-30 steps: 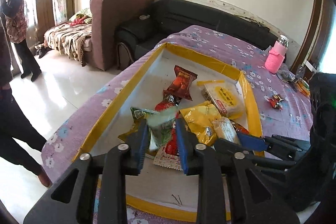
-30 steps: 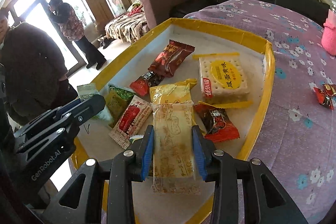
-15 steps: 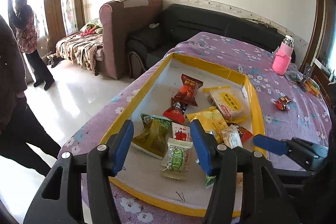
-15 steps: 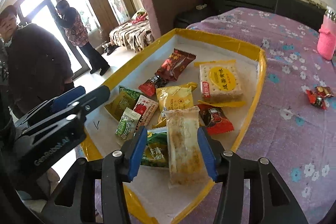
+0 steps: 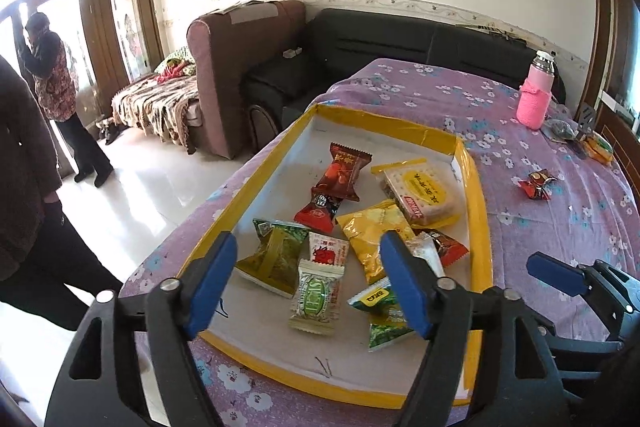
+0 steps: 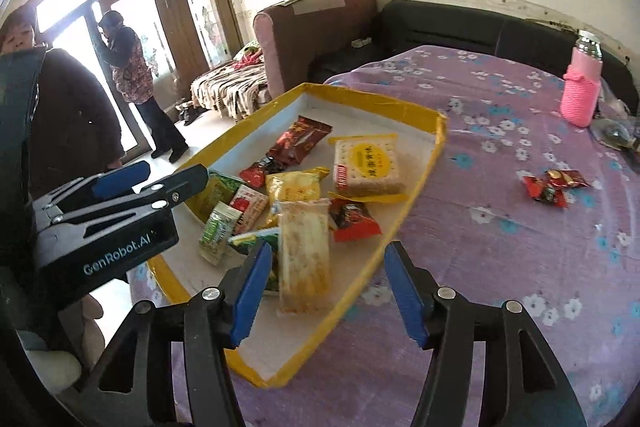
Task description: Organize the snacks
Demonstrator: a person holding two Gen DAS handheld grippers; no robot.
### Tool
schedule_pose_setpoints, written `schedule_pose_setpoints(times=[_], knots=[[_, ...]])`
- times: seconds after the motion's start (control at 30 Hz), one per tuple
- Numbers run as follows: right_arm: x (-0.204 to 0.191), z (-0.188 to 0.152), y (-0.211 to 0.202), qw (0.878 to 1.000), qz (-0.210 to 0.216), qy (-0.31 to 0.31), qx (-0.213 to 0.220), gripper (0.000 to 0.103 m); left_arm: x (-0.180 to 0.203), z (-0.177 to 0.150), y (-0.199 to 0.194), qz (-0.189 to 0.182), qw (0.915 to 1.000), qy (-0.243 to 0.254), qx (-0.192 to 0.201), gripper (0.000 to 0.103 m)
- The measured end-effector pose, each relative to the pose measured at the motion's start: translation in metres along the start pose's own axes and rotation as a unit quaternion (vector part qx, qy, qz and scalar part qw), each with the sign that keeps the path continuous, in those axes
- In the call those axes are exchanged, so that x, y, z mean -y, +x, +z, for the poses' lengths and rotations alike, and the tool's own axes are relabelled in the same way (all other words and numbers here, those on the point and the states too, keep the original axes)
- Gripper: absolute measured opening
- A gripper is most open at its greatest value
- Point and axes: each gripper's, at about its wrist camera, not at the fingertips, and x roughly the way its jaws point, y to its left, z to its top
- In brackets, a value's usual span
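Purple flowered cloth covers the table, and the yellow-rimmed shallow white tray [image 5: 478, 211] holds the heap of snack packets [image 5: 360, 227]. Left gripper [image 5: 308, 283] and right gripper [image 6: 328, 287] hang spread apart, holding nothing. Right of the tray, crumpled red wrappers [image 6: 554, 185] lie loose, easily overlooked.

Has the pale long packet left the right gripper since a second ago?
Yes. The right gripper has opened, and the pale packet now lies in the yellow tray beside the red packet.
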Motion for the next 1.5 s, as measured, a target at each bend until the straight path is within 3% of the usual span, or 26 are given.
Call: schedule_pose_setpoints(times=[0.43,0.87,1.5], knots=[[0.024,-0.017,-0.017,0.998,-0.058,-0.005,0.022,0.07,0.04,0.002,-0.011,0.019,0.9991,0.037,0.009,0.083],[0.044,-0.032,-0.03,0.997,-0.064,0.019,0.031,0.07,0.066,-0.004,-0.022,0.018,0.9979,0.059,0.017,0.083],[0.038,-0.035,-0.042,0.995,-0.082,0.013,0.048,0.074,0.074,-0.009,-0.031,0.006,0.9975,0.067,0.025,0.083]])
